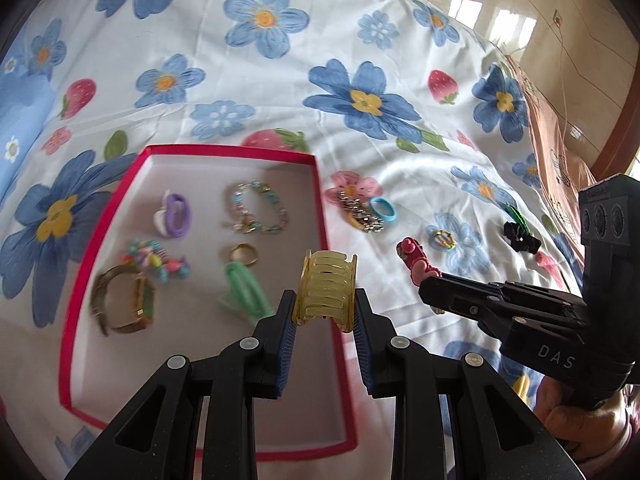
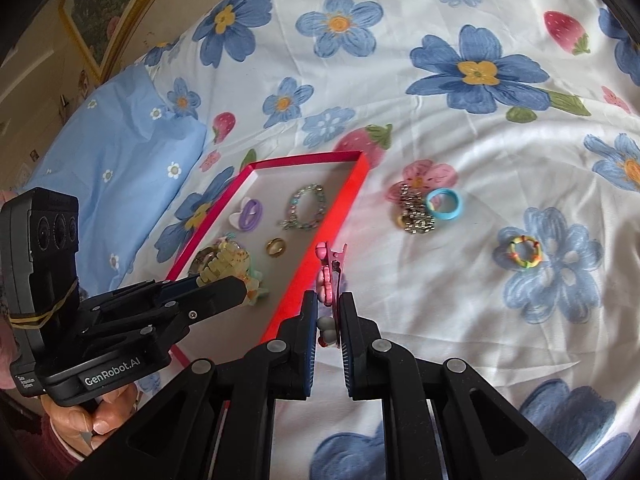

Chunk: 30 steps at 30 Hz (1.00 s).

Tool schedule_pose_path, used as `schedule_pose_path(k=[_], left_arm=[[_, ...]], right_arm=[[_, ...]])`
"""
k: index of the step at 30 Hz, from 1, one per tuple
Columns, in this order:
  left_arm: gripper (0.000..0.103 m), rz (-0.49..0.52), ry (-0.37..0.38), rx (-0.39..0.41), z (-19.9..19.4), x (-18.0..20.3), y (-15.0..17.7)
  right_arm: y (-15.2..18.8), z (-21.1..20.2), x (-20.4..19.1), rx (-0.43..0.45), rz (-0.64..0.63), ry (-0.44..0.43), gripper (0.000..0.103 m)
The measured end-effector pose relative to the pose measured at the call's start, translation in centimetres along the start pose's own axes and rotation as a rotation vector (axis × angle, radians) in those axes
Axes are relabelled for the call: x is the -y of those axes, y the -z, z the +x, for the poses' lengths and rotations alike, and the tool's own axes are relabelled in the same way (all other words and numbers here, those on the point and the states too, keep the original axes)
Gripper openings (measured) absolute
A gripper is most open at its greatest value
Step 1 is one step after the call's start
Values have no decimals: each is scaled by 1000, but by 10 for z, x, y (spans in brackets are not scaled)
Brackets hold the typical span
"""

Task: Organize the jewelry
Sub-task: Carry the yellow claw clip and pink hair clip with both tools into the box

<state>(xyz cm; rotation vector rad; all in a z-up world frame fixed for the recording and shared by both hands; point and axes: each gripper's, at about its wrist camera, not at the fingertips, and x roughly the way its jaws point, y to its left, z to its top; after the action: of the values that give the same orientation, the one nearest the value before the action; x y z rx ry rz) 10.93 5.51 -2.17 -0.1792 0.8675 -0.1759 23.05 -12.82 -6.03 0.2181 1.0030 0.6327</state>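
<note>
Ribbed translucent yellow claw clip (image 1: 325, 289) (curved, plastic) clamped in left gripper (image 1: 325, 312).

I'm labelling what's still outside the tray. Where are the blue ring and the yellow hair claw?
blue ring (image 2: 444, 204), right wrist view, on its band.
yellow hair claw (image 1: 326, 286), left wrist view, on its ribbed back.

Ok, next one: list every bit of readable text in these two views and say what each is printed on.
"DAS": white letters on the black body of the right gripper, seen in the left wrist view.
"GenRobot.AI": white print on the black body of the left gripper, in the right wrist view.
Small white print low on the left gripper's handle: too small to read.
Print on the tan cardboard box: blurred, unreadable.
</note>
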Motion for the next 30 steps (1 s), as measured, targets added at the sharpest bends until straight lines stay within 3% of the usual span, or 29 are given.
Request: schedule_pose_path(k=[20, 30], left_arm=[[26, -103, -70, 29, -40, -60, 20], [26, -153, -110, 20, -38, -88, 24]], right_arm=[[5, 29, -66, -59, -102, -60, 10], [8, 55, -86, -102, -135, -71, 10]])
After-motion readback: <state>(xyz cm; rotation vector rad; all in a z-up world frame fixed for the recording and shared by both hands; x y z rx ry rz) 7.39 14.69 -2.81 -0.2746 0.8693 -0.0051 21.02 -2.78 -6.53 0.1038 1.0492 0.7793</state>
